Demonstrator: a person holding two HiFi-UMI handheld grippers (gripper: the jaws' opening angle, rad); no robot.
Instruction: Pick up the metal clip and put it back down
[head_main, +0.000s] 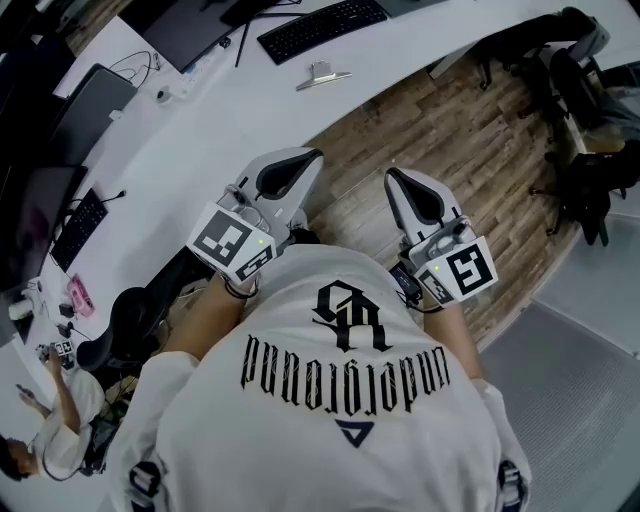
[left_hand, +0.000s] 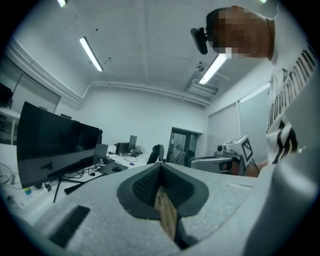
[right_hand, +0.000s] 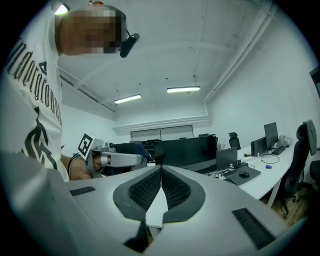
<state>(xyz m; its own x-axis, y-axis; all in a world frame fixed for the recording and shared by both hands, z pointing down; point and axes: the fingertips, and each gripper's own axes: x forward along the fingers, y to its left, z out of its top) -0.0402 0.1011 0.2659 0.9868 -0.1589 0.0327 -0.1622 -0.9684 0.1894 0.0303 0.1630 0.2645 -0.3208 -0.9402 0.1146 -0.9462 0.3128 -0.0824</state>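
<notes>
Metal clip (head_main: 322, 76) near desk (head_main: 230, 120) edge by keyboard (head_main: 322, 28), well ahead of left claw (head_main: 312, 158) and right claw (head_main: 394, 178) (both clenched, empty); left nearer.

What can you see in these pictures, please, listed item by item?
desk: one, white, curving across the top and left.
clip: one, metal, on the desk below the top keyboard.
keyboards: two, black; one at the top, one at the left.
screens: at least two, black; and, on the desk.
chairs: two, black, on the right; and.
floor: wood planks, brown, centre.
seated person: one, white top, lower left.
shirt: white, black print, on the wearer.
left gripper: white, shut, empty.
right gripper: white, shut, empty.
</notes>
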